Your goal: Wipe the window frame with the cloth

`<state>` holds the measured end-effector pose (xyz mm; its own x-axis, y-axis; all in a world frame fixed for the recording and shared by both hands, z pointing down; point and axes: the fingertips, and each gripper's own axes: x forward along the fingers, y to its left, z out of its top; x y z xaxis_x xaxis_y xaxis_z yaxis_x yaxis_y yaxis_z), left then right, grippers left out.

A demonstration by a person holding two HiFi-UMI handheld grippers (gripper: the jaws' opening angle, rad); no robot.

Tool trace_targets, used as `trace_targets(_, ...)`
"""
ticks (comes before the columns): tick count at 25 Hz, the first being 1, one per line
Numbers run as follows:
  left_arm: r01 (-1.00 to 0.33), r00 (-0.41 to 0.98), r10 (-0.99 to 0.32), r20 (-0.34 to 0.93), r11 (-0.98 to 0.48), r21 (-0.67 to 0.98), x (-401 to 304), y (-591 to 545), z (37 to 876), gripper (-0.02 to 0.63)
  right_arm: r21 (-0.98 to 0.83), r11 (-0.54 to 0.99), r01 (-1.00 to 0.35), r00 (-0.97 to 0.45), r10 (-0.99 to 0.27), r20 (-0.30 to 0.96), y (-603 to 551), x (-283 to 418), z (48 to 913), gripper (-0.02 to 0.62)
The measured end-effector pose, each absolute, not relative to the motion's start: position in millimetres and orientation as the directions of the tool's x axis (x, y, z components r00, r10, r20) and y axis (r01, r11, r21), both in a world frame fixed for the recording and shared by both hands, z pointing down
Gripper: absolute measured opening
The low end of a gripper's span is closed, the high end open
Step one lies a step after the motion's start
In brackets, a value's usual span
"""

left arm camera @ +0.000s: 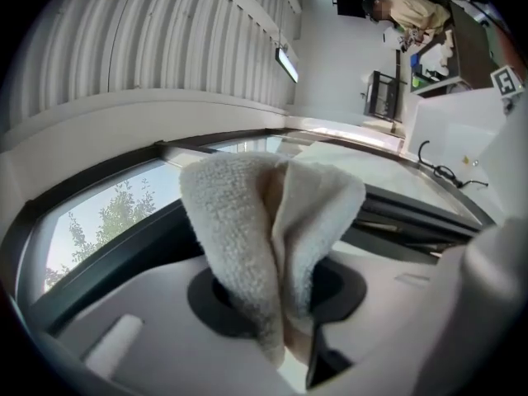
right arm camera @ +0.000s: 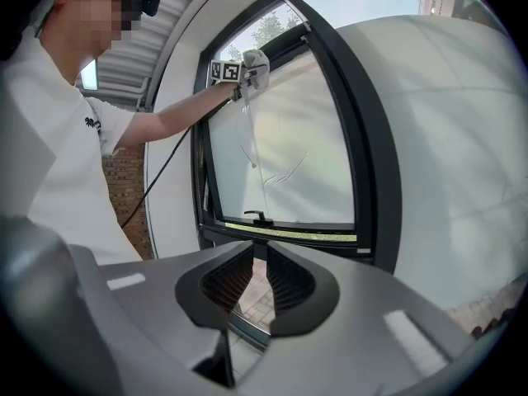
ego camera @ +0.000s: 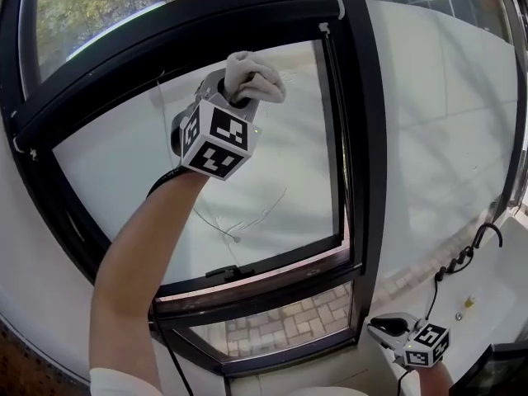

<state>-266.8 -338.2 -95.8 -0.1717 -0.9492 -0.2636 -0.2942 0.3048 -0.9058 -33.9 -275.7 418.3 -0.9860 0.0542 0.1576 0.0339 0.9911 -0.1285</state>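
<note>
A beige terry cloth [ego camera: 254, 76] is bunched between the jaws of my left gripper [ego camera: 238, 97], raised high on an outstretched arm. The cloth sits against the upper part of the pane, just below the black window frame's top rail [ego camera: 165, 64]. In the left gripper view the cloth [left arm camera: 264, 229] fills the jaws of the left gripper [left arm camera: 276, 312], with the frame [left arm camera: 124, 246] right behind it. My right gripper [ego camera: 386, 330] hangs low at the bottom right, shut and holding nothing. The right gripper view shows the right gripper [right arm camera: 257, 280] facing the frame [right arm camera: 375, 180], with the cloth [right arm camera: 254, 61] far up.
A black handle [ego camera: 221, 272] sits on the sash's bottom rail. Thin crack-like lines [ego camera: 239, 221] mark the glass. A black cable [ego camera: 462, 258] lies on the white sill at right. Brick paving [ego camera: 280, 324] shows through the lower pane. A person [left arm camera: 412, 11] stands far back.
</note>
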Motion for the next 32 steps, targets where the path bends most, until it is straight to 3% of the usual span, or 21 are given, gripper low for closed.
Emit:
trace_targets(16, -0.32, -0.272, -0.933, -0.234, 0.317, -0.893, -271, -497, -108, 0.133, -0.155, 0.974, -0.167, -0.974, -0.139, 0.18, -364, 69, 435, 0.052)
trace_targets(26, -0.336, -0.221, -0.948, -0.229, 0.294, -0.895, -242, -500, -107, 0.133, -0.157, 0.977, -0.145, -0.98, -0.12, 0.158, -373, 74, 434, 0.052)
trace_targets(32, -0.398, -0.072, -0.968, -0.238, 0.247, -0.884, -195, -467, -101, 0.133, -0.143, 0.984, -0.104, -0.985, -0.082, 0.153, -368, 65, 429, 0.052)
